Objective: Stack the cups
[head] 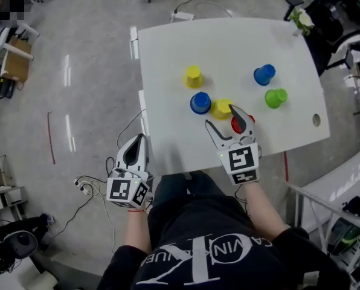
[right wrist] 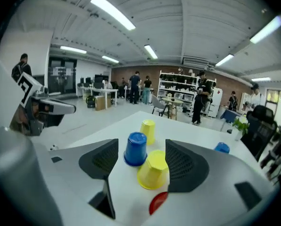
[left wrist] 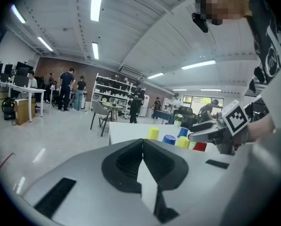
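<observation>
The near yellow cup (right wrist: 153, 169) stands upside down between the wide-open jaws of the right gripper (head: 220, 116), closer to the right pad. Neither pad seems to press on it, so the gripper holds nothing. A blue cup (right wrist: 135, 149) stands just ahead of it and to the left, very near or touching it. The red cup (head: 240, 125) lies under the gripper by its right jaw, mostly hidden. The far yellow cup (right wrist: 148, 131) is further ahead. A second blue cup (head: 264, 74) and a green cup (head: 276, 98) sit well off to the gripper's right on the white table (head: 168, 53).

The likely trouble is crowding. If the jaws close from here, the left pad could catch the blue cup along with the yellow, or shove it over. The right pad, meeting the yellow cup first, could push it sideways. Any drop of the hand could knock the red cup beneath.

The left gripper (head: 139, 144) is closed and empty, hanging back off the table's near edge.
</observation>
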### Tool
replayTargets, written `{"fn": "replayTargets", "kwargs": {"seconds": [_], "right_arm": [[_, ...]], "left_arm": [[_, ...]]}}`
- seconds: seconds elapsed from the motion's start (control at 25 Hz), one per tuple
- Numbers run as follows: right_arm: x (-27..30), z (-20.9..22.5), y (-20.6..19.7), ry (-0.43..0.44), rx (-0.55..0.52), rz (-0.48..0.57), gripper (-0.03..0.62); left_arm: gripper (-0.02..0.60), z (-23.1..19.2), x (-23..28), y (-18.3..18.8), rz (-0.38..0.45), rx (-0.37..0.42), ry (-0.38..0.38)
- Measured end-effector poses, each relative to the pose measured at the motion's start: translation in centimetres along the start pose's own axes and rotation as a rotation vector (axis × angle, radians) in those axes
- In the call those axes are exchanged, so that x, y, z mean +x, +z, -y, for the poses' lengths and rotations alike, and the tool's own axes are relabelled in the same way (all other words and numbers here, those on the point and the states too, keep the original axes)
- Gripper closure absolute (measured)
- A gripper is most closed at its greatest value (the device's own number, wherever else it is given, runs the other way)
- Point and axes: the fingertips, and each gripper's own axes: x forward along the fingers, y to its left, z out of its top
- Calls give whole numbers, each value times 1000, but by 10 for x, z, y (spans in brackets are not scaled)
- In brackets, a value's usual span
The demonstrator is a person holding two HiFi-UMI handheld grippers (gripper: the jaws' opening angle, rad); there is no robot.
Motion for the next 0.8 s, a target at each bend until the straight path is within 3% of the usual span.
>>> {"fn": "replayTargets", "kwargs": {"seconds": [0.2, 0.36, 0.52, 0.64, 0.8], "right_arm": [[6, 30, -21, 63, -223, -248, 275], [14, 37, -43, 170, -284, -423, 283], [22, 35, -49, 276, -292, -467, 283], [27, 25, -52, 339, -306, -496, 288], [33, 25, -56, 353, -345, -534, 359]], "left_arm": [[577, -11, 25, 6, 6, -7, -52], [577, -10, 48, 15, 4, 0, -128], [577, -3, 69, 15, -22, 38, -183], [577, 0, 74, 8, -44, 24, -210], [577, 4, 78, 0, -64, 20, -235]]}}
